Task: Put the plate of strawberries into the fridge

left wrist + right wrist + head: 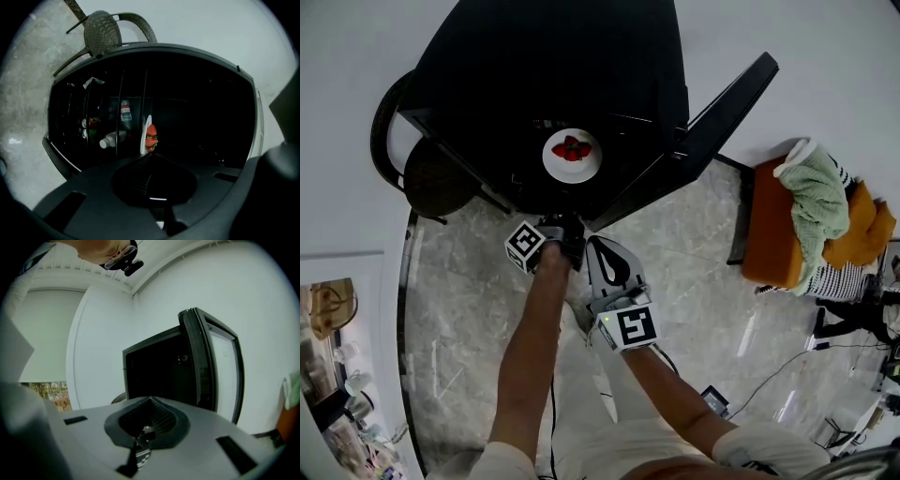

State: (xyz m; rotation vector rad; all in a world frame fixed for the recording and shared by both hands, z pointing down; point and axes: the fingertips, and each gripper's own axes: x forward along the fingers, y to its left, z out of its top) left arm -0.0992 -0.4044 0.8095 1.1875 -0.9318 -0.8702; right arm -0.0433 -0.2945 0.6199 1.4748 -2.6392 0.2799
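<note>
**A:** Starting on the left, why does the left hand-held gripper (567, 234) hang at the mouth of the tall black fridge (487, 84)?

**B:** Its jaws are pressed together on nothing, so I judge its part is done. The round white plate (551, 169) of red strawberries (572, 148) sits inside on a shelf, apart from both tools.

**A:** And the right hand-held gripper (595, 246)?

**B:** It is also closed and empty. It is near the open black fridge door (703, 131), well placed, I'd guess, to swing it shut.
</note>
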